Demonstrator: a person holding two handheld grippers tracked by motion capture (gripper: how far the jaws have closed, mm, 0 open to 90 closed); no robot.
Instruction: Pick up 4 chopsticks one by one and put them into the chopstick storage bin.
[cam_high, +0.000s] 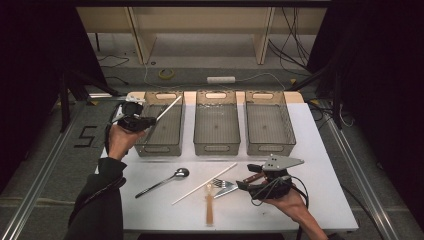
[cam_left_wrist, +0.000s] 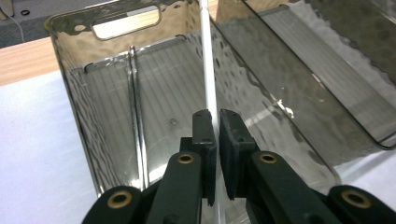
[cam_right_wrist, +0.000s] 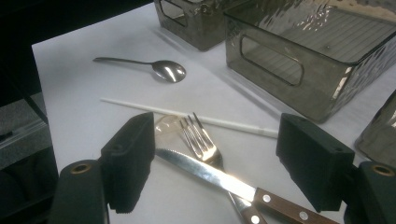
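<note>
The left gripper (cam_left_wrist: 217, 128), jaws pinched on 1 white chopstick (cam_left_wrist: 208, 70), holds it over the far-left bin (cam_high: 172, 146); release looks next. The right gripper (cam_right_wrist: 219, 163) waits wide open, empty, above the knife (cam_right_wrist: 219, 179) and fork (cam_right_wrist: 201, 142) at near right.

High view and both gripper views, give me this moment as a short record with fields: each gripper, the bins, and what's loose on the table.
left gripper: jaws shut on a white stick, held over the left bin
right gripper: jaws open, low over the knife and fork
bins: three clear smoky bins in a row, middle bin, right bin
loose on table: spoon, second white stick, wooden utensil
knife and fork: crossed, knife blade over the fork
</note>
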